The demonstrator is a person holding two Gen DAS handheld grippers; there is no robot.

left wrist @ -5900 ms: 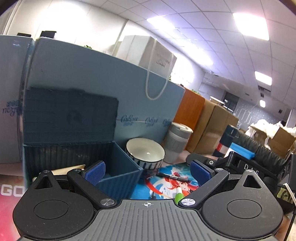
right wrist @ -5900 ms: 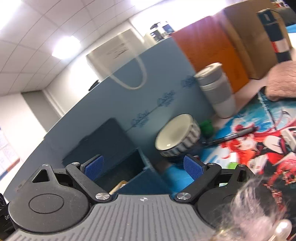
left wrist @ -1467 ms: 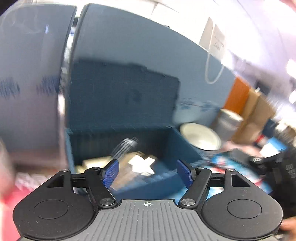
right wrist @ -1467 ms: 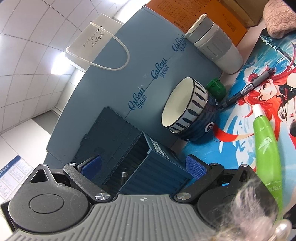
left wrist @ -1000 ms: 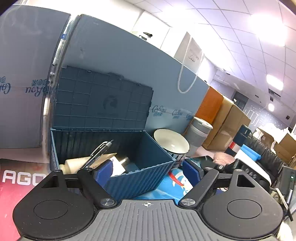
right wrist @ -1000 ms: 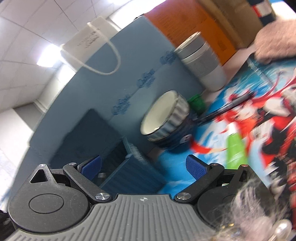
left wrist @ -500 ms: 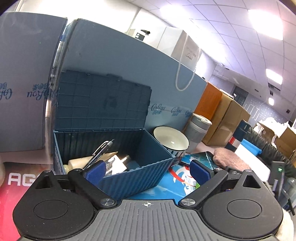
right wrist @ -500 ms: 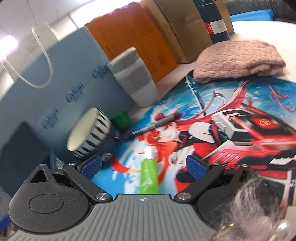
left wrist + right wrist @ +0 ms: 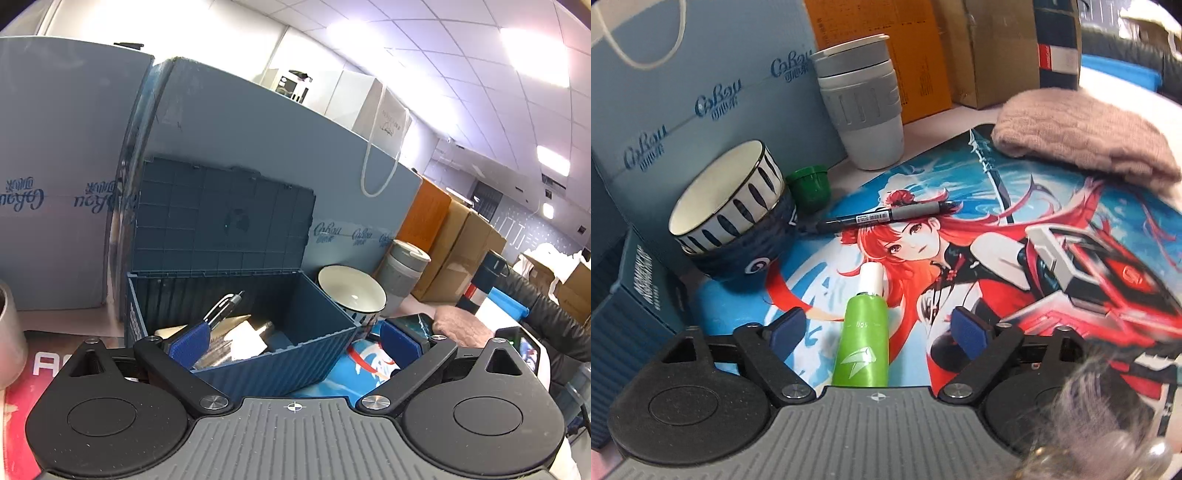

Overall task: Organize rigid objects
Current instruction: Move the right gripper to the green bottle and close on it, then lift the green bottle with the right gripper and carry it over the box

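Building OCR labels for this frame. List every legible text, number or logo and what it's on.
"CoRou", repeated, with small unreadable characters beneath: blue panel.
"005", above a white arrow logo: green tube.
"A", cut off by the gripper: red mat.
White print, blurred: blue storage box.
Barcode label, too small: black pen.
Print, too small: white paper bag.

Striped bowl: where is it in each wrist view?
Left wrist: bowl right of centre, just right of the open blue box, mostly its white inside showing.
Right wrist: bowl left of centre, striped side visible.
Shared landmark: grey lidded cup, beside the bowl in both.
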